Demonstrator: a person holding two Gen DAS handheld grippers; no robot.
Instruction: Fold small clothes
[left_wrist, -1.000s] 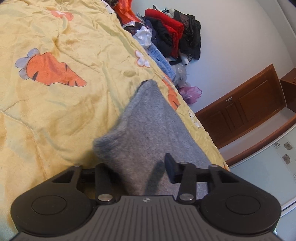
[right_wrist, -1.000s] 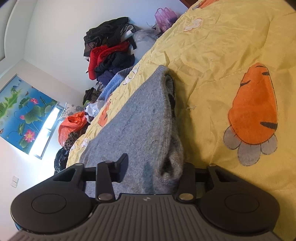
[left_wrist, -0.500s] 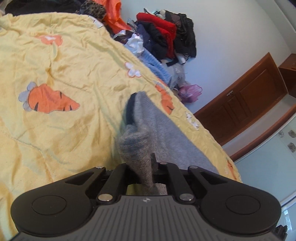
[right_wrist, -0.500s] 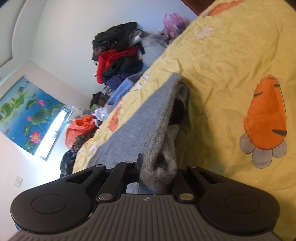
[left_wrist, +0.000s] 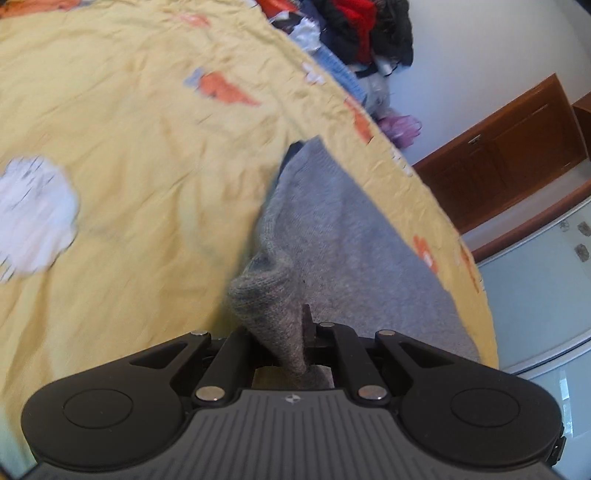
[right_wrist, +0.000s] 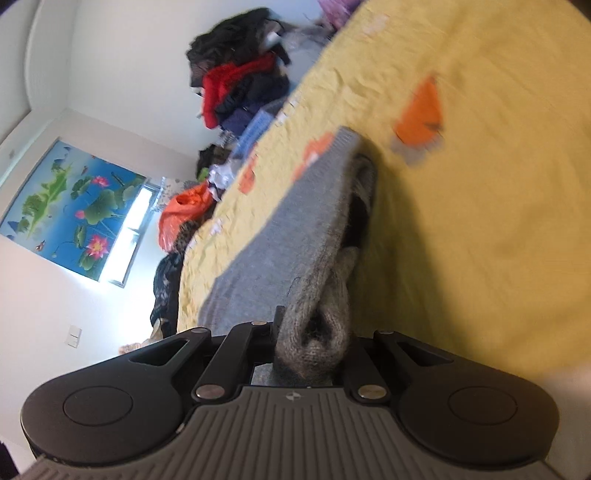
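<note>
A grey knitted garment (left_wrist: 332, 221) lies on a yellow quilt with carrot prints (left_wrist: 129, 147). My left gripper (left_wrist: 284, 332) is shut on a bunched corner of it, and the cloth rises from the quilt into the jaws. In the right wrist view my right gripper (right_wrist: 314, 332) is shut on another bunched edge of the grey garment (right_wrist: 295, 229), lifted off the quilt (right_wrist: 480, 184). The gripped folds hide the fingertips.
A heap of red, black and blue clothes (left_wrist: 362, 29) lies past the bed's far edge, also in the right wrist view (right_wrist: 240, 81). A wooden cabinet (left_wrist: 509, 147) stands by the wall. An orange bag (right_wrist: 184, 210) lies under a lotus picture (right_wrist: 74, 206).
Both grippers were open around the garment's edge one second ago. They shut on it, then lifted and carried it across the quilt; both views are now motion-blurred.
</note>
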